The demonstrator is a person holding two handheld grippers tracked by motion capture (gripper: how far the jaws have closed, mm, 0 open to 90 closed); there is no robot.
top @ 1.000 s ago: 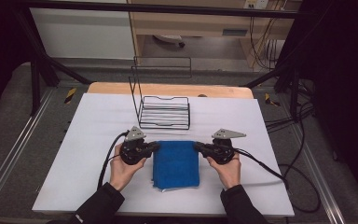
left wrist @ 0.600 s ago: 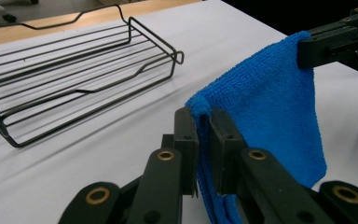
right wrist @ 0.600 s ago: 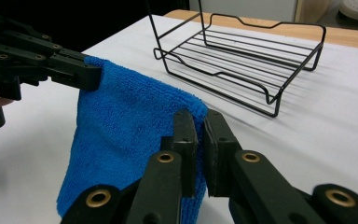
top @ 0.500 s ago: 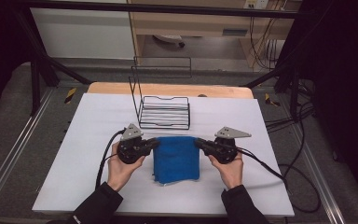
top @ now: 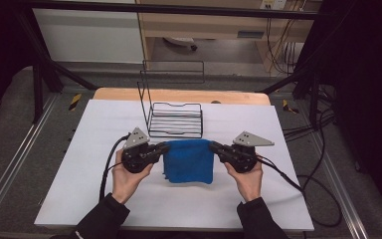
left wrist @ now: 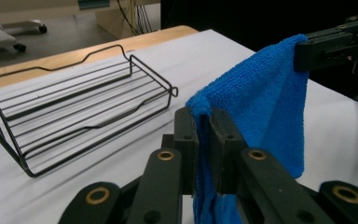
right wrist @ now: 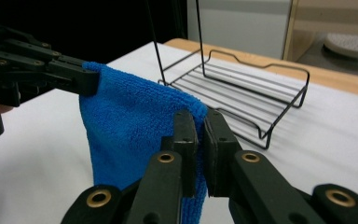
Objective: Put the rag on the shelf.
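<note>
Blue microfibre cloth (top: 188, 160) hangs over the table (top: 79, 149), wire rack (top: 175, 119) at twelve o'clock. Left gripper (top: 162, 148) and right gripper (top: 213, 147) each have jaws clamped on a top corner; uneven pulling could tug one corner free.

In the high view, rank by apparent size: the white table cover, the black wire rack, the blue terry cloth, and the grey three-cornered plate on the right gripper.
1. White table cover
2. Black wire rack, with its tall back frame
3. Blue terry cloth, close to the rack's footprint, so that order is unsure
4. Grey three-cornered plate on the right gripper
</note>
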